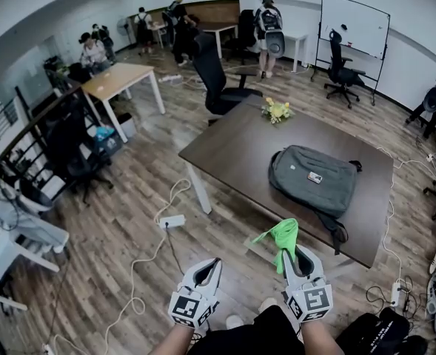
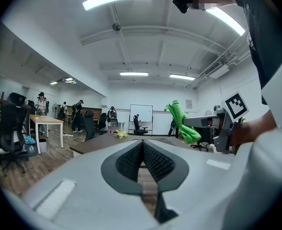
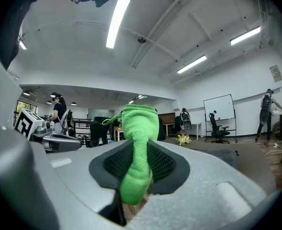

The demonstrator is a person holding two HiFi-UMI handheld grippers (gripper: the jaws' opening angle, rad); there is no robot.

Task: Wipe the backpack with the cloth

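Note:
A grey backpack lies flat on the dark brown table, toward its right half. My right gripper is shut on a green cloth, held upright in front of the table's near edge and short of the backpack. The cloth fills the gap between the right jaws and sticks up past them. My left gripper hangs beside it over the floor, jaws closed together with nothing between them. From the left gripper view the cloth shows at the right, and the table edge lies ahead.
A small yellow flower bunch sits at the table's far corner. A black office chair stands behind the table. White cables and a power strip lie on the wood floor at left. Several people stand at the far end of the room.

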